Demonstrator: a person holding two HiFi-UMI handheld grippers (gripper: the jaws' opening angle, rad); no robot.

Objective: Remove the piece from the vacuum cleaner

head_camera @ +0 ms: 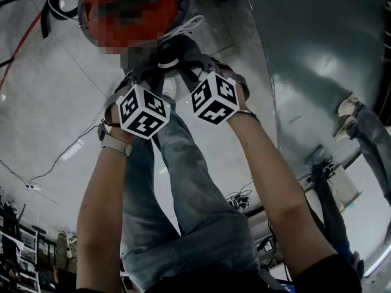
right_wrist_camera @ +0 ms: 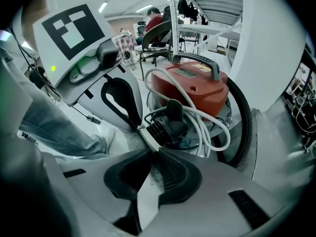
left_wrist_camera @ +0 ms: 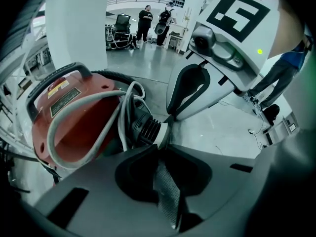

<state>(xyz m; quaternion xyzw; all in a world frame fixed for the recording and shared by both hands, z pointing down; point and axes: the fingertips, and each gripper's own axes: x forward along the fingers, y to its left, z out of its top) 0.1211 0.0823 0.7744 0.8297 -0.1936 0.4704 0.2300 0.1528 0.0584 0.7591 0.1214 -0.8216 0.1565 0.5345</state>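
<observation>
On the hall floor [left_wrist_camera: 148, 68]: red vacuum cleaner [right_wrist_camera: 197, 85], a white cable [right_wrist_camera: 212, 127] looped over it and a black hose [right_wrist_camera: 244, 117] curling round its side.
Piece: white collar [left_wrist_camera: 163, 132] at the end of a black ribbed connector [left_wrist_camera: 145, 128], just in front of the red body.
Left gripper [left_wrist_camera: 163, 144]: jaws nearly together, tips pinching the collar.
Right gripper [right_wrist_camera: 154, 152]: opposite the left one, jaws narrowed onto the same collar's edge.
Person: bare forearms [head_camera: 101, 224] and jeans [head_camera: 189, 206] above the machine.
</observation>
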